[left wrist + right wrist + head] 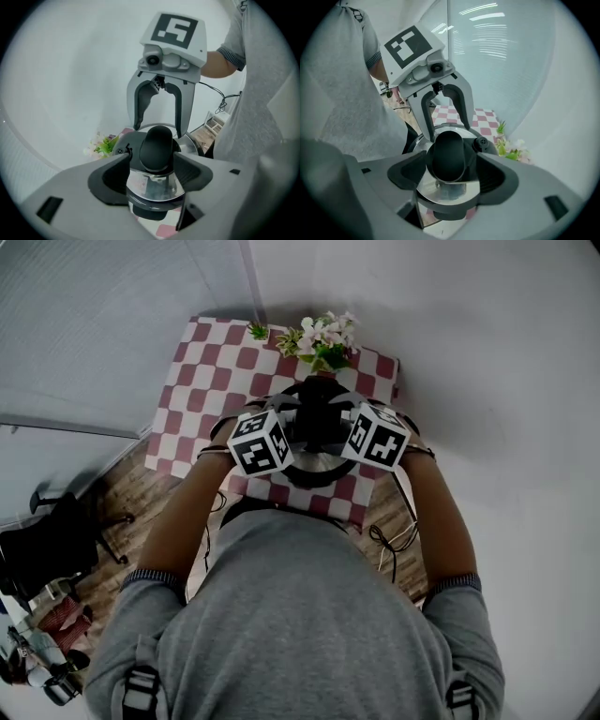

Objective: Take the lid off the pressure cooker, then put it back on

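Note:
The pressure cooker [317, 468] stands on a red-and-white checked cloth [202, 381]. Its steel lid [151, 186] [449, 191] looks seated on the pot, with the pot's black side handle [150, 214] just beneath the rim. The lid's black handle [319, 413] runs across the top. My left gripper [298, 425] [152, 171] straddles one rounded end of the handle [157, 147], with a slim gap at one pad. My right gripper [340, 425] [452, 174] straddles the other end [447, 154], also with a gap at one side. Each gripper faces the other across the lid.
A small bunch of artificial flowers [323, 338] [512, 151] sits at the table's far edge, right behind the cooker. Cables [389, 540] hang off the near right corner. A black chair [56, 540] stands on the wooden floor at the left.

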Tool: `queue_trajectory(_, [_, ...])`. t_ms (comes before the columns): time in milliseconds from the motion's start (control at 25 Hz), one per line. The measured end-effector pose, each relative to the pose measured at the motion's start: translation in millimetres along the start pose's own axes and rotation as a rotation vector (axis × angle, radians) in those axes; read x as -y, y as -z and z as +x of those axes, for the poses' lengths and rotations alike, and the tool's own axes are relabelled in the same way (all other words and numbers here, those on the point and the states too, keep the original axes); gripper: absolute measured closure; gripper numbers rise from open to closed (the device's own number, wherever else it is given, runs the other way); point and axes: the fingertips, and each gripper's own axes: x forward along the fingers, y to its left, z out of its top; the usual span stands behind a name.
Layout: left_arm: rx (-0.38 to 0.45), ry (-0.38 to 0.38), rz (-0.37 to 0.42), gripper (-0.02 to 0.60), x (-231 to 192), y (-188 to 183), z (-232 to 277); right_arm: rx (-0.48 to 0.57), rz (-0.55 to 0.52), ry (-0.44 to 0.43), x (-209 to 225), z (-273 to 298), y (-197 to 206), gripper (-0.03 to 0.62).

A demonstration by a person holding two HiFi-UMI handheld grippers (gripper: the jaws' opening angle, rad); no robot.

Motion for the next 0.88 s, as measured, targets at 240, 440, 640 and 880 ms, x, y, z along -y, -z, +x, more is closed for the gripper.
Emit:
queue_trajectory(240, [0.229,-0.138,-0.065,0.265,-16.4,-21.3,-39.2,0.185,0.129,0.195,11.0,-39.2,-15.8,0.268])
queue_trajectory(440, [0.481,-0.194,-0.152,0.265,-12.2,-40.3,-76.4,0.422,0.285,0.424,12.9,-80.9,-31.1,0.287])
queue_trajectory(640, [0.671,-0.217,-0.173,0.267,5.9,-48.7,-115.2,0.571,0.41,0.584,-13.9,-99.6,-37.4,0.301])
queue_trajectory(880, [0.777,-0.214,-0.244,0.268,41.6,-29.1,-150.8,0.695,0.441,0.734,-68.1,-107.3,-56.3,0.342])
